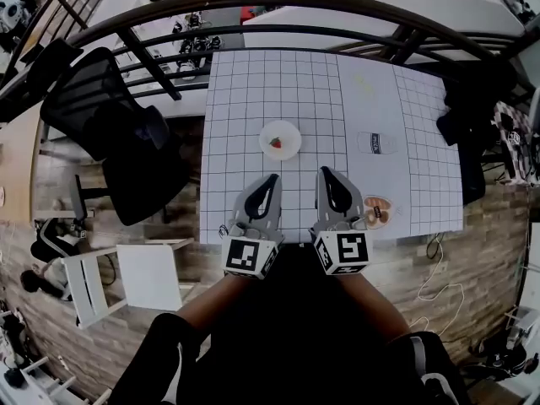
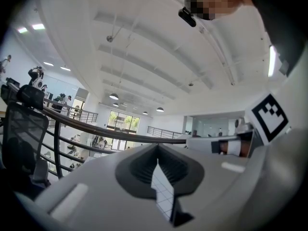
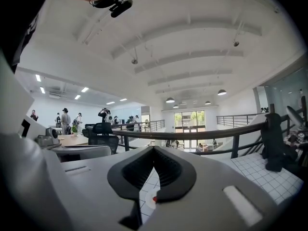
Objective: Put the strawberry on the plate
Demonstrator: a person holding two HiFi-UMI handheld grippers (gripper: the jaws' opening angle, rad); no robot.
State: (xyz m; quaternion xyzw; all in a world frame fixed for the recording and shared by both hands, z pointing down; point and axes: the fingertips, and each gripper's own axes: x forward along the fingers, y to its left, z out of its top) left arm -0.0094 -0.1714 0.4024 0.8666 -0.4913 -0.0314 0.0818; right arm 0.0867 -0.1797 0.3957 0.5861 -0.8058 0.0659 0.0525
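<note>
A small red strawberry [image 1: 276,143] lies on a white plate [image 1: 287,130] in the middle of the grid-patterned table [image 1: 253,83]. Both grippers hover side by side over the table's near edge, pointing toward the plate and short of it. My left gripper [image 1: 272,178] is shut with nothing between its fingers; in its own view the tips of the left gripper [image 2: 158,148] meet. My right gripper [image 1: 324,172] is also shut and empty. Through the gap below the right gripper [image 3: 154,149] tips, a bit of the strawberry [image 3: 154,199] and the plate [image 3: 147,204] shows.
A pale can [image 1: 376,143] lies on the table right of the plate, and a round brown dish [image 1: 377,210] sits near the right gripper. A black office chair [image 1: 110,133] stands left of the table, dark bags [image 1: 472,112] at its right, a curved railing [image 1: 337,2] behind.
</note>
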